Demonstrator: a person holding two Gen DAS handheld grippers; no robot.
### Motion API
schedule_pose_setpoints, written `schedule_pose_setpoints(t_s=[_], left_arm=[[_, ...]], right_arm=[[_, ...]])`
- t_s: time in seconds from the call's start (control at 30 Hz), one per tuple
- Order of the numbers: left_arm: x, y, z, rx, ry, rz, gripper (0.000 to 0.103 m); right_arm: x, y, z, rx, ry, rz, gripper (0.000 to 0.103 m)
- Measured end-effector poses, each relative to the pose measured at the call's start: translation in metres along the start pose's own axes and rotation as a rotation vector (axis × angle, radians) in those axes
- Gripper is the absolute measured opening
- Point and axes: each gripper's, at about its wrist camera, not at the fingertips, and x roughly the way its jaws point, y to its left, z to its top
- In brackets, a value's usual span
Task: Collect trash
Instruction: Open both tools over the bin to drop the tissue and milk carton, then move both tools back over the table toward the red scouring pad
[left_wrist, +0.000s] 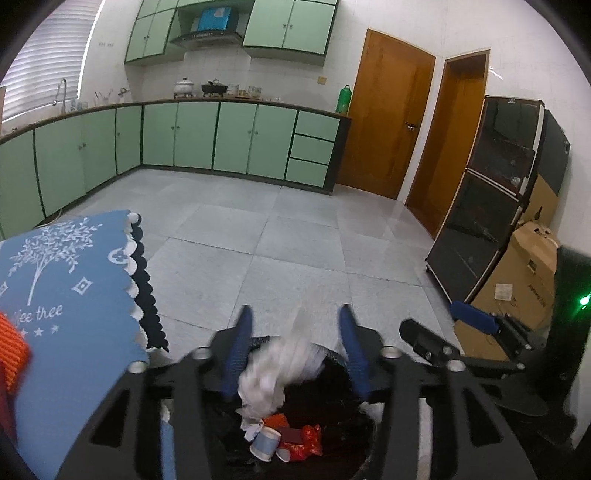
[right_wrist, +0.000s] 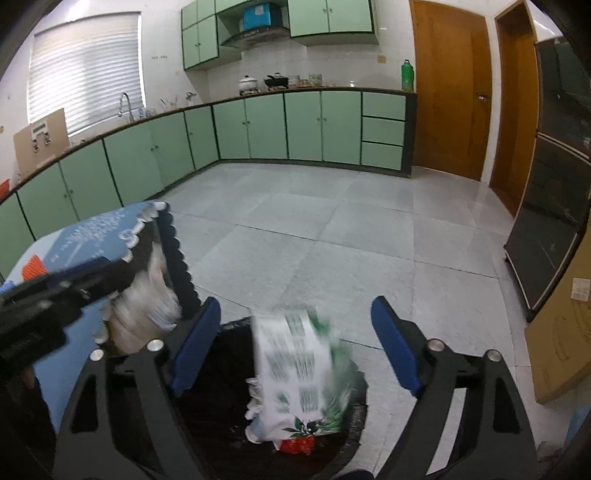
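I am working two tools over a black-lined trash bin (right_wrist: 354, 417) that stands on the grey tiled floor of a kitchen with green cupboards.

My left hand-held gripper (left_wrist: 295, 354) is spread apart. Between its blue fingers (left_wrist: 238, 354) a crumpled white wad of paper or plastic (left_wrist: 280, 369) shows blurred, and neither finger seems to press on it. I judge it is loose and dropping into the bin (left_wrist: 332, 413). Below it, already inside, lie a small paper cup (left_wrist: 266, 443) and red wrappers (left_wrist: 308, 439).

My right hand-held gripper (right_wrist: 295, 350) stands wide, well clear of a white packet with green print (right_wrist: 299, 373), which is also blurred and hangs over the bin mouth, touching neither finger. A scrap of red wrapper (right_wrist: 295, 445) peeks out beneath it.

To the left, just beside the bin, is a worktop under a blue cloth with a white tree pattern (left_wrist: 66, 280). Something orange (left_wrist: 13, 343) lies at its near edge; I cannot tell what it is.

The step in hand looks like the drop: both pieces let go over the bin together. Next, I would check that both have landed inside and not on the rim, then lift both tools clear and turn back towards the worktop for whatever trash is left. The risk is the light packet catching the liner's edge and sliding to the floor.
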Motion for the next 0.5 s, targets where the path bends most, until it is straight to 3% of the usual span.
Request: schedule_pose_setpoints(t_s=[0.23, 0.5], left_arm=[[-0.013, 0.014, 0.005, -0.018, -0.025, 0.018, 0.062], [-0.067, 0.037, 0.008, 0.005, -0.106, 0.098, 0.071]], right_arm=[[-0.003, -0.001, -0.005, 0.030, 0.004, 0.002, 0.089], [-0.032, 0.032, 0.005, 0.034, -0.046, 0.053, 0.091]])
